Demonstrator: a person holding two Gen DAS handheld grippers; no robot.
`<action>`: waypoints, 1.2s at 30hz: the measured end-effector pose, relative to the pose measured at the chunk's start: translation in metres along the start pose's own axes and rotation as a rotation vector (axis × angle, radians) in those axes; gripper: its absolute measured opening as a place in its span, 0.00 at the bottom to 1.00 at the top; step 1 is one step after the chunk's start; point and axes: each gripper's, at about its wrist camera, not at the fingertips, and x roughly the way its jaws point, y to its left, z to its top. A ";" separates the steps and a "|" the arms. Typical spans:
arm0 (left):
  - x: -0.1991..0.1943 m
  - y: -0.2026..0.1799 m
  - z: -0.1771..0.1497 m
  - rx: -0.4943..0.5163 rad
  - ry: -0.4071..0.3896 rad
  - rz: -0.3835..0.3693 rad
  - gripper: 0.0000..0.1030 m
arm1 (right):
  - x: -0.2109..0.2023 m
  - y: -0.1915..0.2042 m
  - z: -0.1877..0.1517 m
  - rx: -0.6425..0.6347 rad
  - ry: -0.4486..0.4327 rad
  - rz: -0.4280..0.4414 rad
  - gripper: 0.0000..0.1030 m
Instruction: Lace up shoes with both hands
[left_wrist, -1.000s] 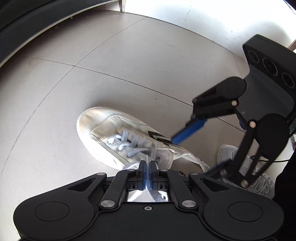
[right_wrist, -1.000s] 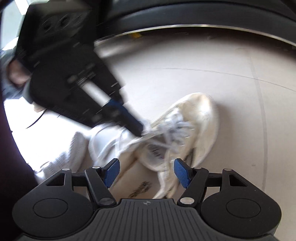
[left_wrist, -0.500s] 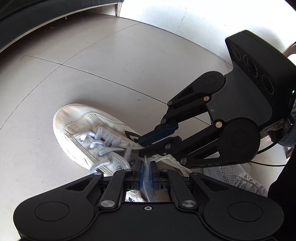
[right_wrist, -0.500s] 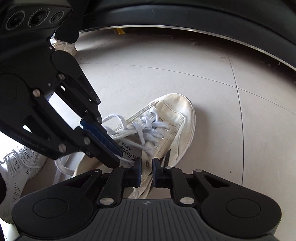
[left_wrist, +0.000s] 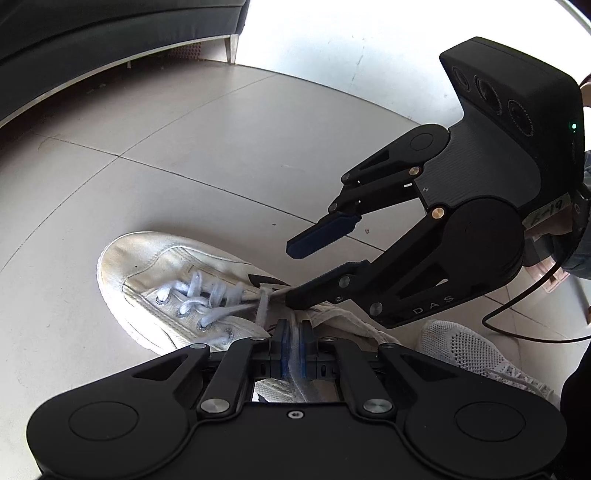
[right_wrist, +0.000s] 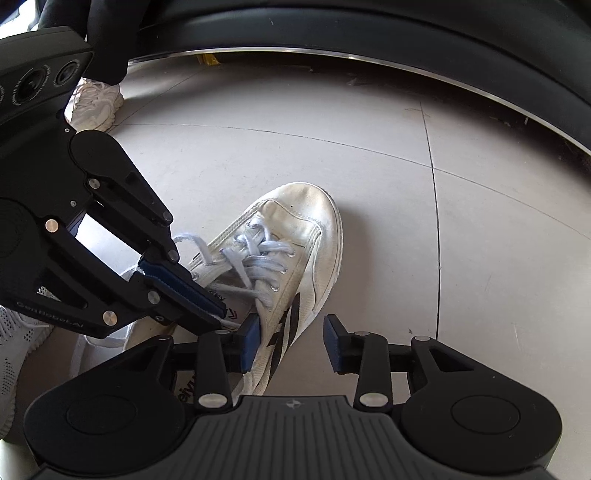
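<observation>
Lying on grey floor tiles (right_wrist: 480, 258): white shoe (right_wrist: 295, 221).

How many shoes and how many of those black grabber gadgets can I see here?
White canvas shoe with laces: 1
Knit sneakers, worn by people: 2
Grabbers, the left gripper and the right gripper: 2
Total: 5

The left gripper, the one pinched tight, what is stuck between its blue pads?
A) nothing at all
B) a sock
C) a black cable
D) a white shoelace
D: in the left wrist view the left gripper has its blue pads pressed together on a strand of the white shoelace, which runs up to the laced front of the white shoe.
</observation>
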 end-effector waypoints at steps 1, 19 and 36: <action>0.000 0.000 0.000 0.002 -0.004 0.002 0.01 | -0.001 0.001 0.000 -0.007 0.001 -0.001 0.40; 0.013 -0.018 -0.006 0.216 0.154 0.090 0.00 | 0.004 0.039 -0.001 -0.270 0.077 -0.004 0.09; 0.002 -0.010 -0.036 0.130 -0.082 0.095 0.00 | -0.001 0.001 -0.007 -0.035 0.056 0.005 0.41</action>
